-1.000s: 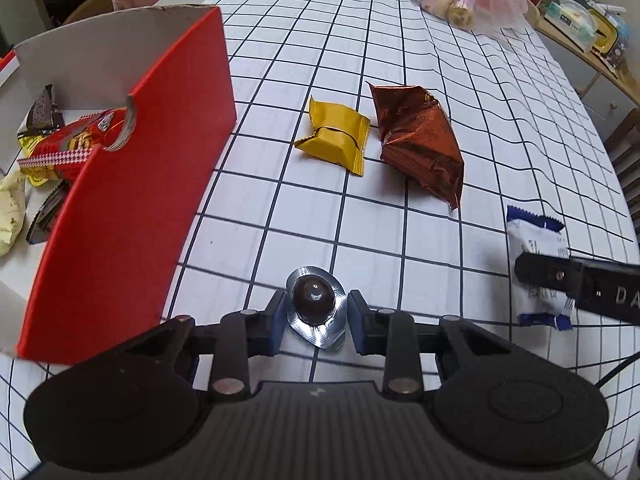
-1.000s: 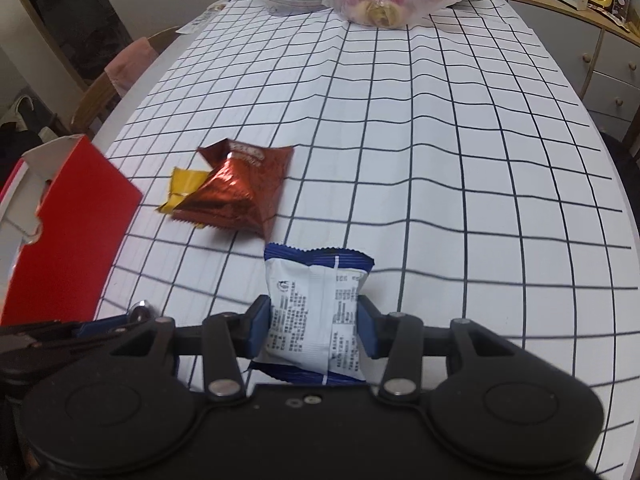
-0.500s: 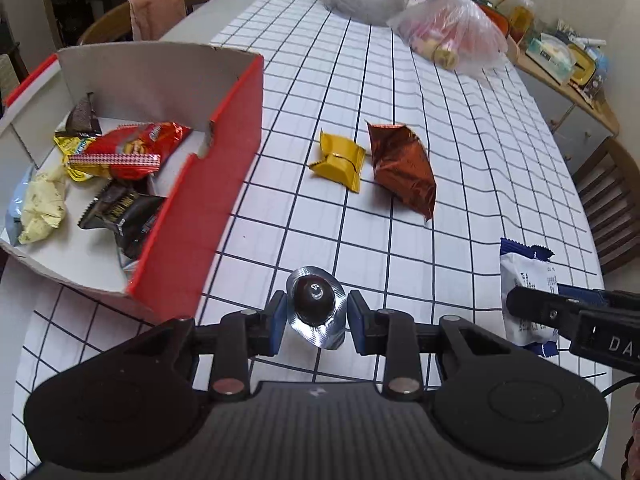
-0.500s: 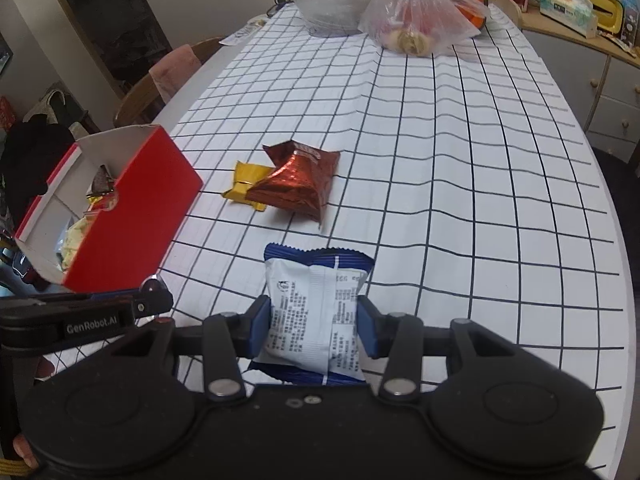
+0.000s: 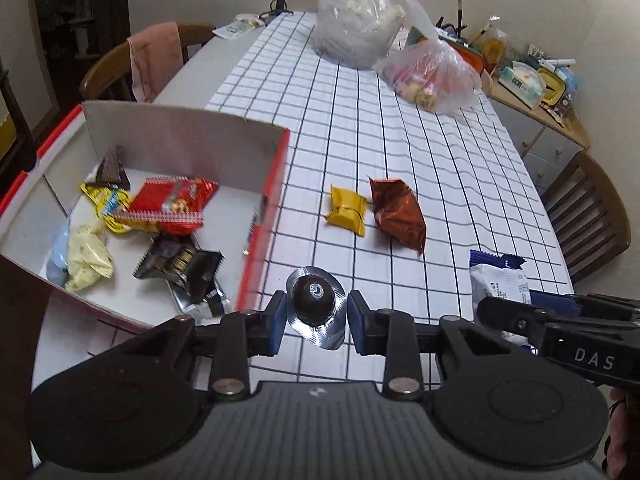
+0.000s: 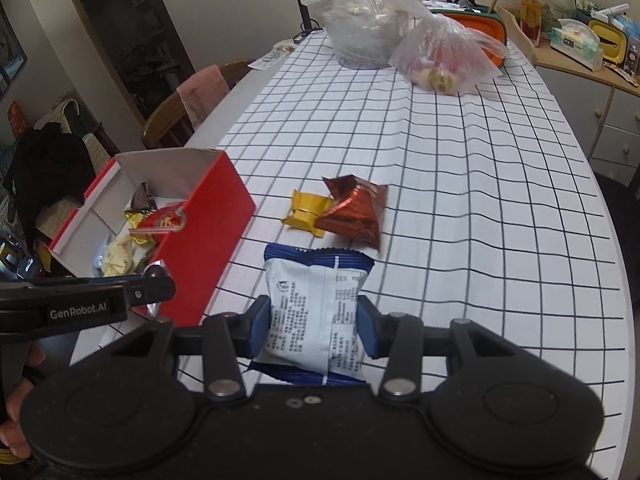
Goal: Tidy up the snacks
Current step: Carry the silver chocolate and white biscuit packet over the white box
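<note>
Both hands loaded, box is off to my left

My left hand-held gripper (image 5: 316, 322) is pinching a small round dark chocolate in a crinkly silver foil cup (image 5: 315, 307), and my right hand-held gripper (image 6: 316, 326) is clamped on a white puffy snack packet with dark blue ends (image 6: 316, 312), long axis pointing straight away from me. The open red cardboard box with white inside (image 5: 262, 236) sits just left of and ahead of the left one, so that hand is clearly nearer; the right has to cross over. Box already has a pile of wrapped snacks in it. A yellow wrapped candy (image 5: 347, 210) and a shiny copper-brown foil pouch (image 5: 397, 214) are lying on the checked surface (image 5: 400, 152) ahead, touching each other.
</note>
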The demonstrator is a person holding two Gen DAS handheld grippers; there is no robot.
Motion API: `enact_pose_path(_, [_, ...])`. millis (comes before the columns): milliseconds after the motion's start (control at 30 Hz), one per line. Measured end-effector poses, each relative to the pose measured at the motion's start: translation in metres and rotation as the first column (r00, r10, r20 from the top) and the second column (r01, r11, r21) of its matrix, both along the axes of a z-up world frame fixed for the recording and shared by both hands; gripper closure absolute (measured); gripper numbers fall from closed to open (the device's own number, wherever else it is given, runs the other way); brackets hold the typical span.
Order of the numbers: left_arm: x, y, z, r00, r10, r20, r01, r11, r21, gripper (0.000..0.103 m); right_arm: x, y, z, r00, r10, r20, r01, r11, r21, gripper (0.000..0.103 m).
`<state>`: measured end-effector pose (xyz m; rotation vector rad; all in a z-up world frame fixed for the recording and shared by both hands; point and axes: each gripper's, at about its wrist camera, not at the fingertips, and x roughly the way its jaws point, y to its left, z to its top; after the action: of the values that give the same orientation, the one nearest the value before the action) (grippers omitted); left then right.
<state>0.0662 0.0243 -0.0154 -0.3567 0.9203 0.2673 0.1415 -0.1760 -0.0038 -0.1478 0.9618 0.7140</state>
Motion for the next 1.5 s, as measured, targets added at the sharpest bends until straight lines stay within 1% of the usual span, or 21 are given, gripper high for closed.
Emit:
enact_pose_path(200, [-0.011, 0.032, 0.015, 1.0, -0.008, 0.022, 0.007, 1.0, 0.026, 0.072, -0.014, 0.036, 0.008, 1.0, 0.011, 0.02, -0.012, 1.0, 0.014, 0.059])
enact_pose_path(433, [-0.026, 0.079, 0.023, 0.999, -0.001, 0.032, -0.001, 0.999, 0.045, 0.072, -0.03, 0.082, 0.013, 0.998, 0.027, 0.049, -0.028, 0.999, 0.018, 0.059])
enact_pose_path(600, [-0.031, 0.109, 0.023, 1.0, -0.008, 0.019, 0.007, 0.999, 0.047, 0.072, -0.036, 0.114, 0.013, 0.999, 0.026, 0.045, -0.027, 0.999, 0.019, 0.059])
enact_pose_path(800, [-0.036, 0.144, 0.019, 1.0, 0.007, 0.003, -0.007, 0.999, 0.048, 0.072, -0.04, 0.154, 0.01, 0.997, 0.056, 0.047, -0.057, 0.998, 0.015, 0.059])
enact_pose_path(1067, [-0.029, 0.19, 0.004, 0.999, 0.034, -0.039, -0.032, 0.998, 0.058, 0.071, -0.033, 0.204, -0.011, 0.994, 0.102, 0.033, -0.1, 0.994, -0.037, 0.059])
enact_pose_path(1200, [-0.019, 0.209, -0.008, 0.996, 0.039, -0.077, -0.034, 0.997, 0.073, 0.071, -0.026, 0.226, -0.028, 0.993, 0.112, 0.032, -0.108, 0.989, -0.096, 0.059])
enact_pose_path(1333, [-0.01, 0.226, -0.024, 0.992, 0.039, -0.118, -0.03, 0.997, 0.074, 0.071, -0.024, 0.243, -0.043, 0.991, 0.128, 0.032, -0.123, 0.984, -0.131, 0.059])
enact_pose_path(1500, [0.003, 0.239, -0.041, 0.987, 0.031, -0.16, -0.018, 0.997, 0.079, 0.071, -0.024, 0.262, -0.06, 0.986, 0.168, 0.011, -0.164, 0.971, -0.171, 0.059])
